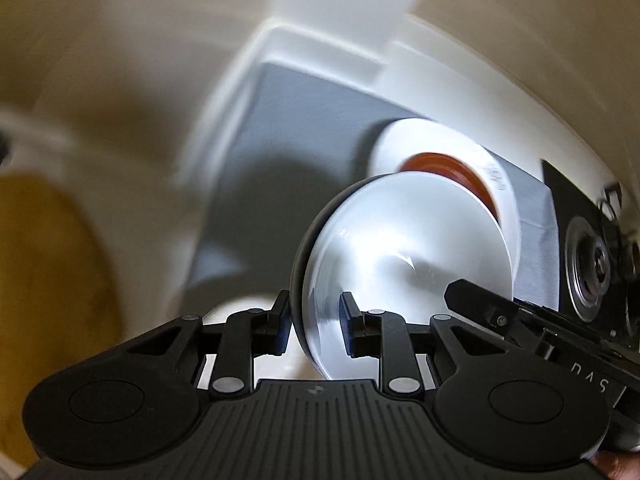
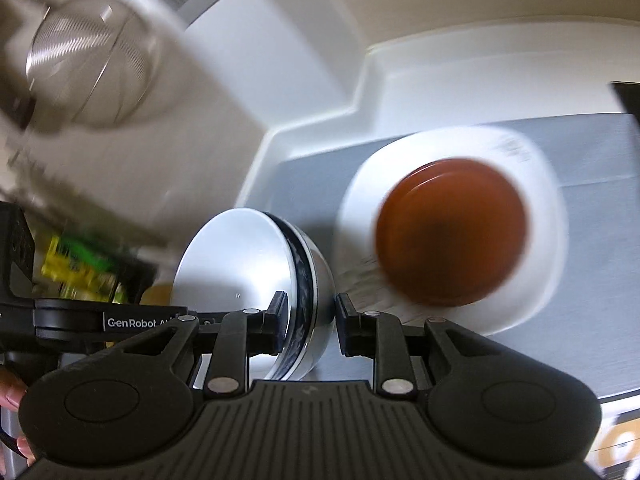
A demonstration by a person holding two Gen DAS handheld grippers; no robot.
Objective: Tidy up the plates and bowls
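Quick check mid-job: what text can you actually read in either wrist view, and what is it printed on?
"GenRobot" then a cut-off "A": on the left hand-held gripper body, seen in the right wrist view.
"DAS", partly cut off: on the right hand-held gripper body.
Dark print on the white plate rim: too blurred.

A grey mat (image 2: 600, 220) is lying on the white counter (image 2: 312, 92). A metal strainer (image 2: 84, 60) is sitting blurred at upper left, a yellow-green package (image 2: 76, 268) below it.

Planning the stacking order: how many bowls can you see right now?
2. A white bowl with a dark rim band, carried by both grippers, and a brown bowl sitting on a white plate on the grey mat. Blur may hide more.
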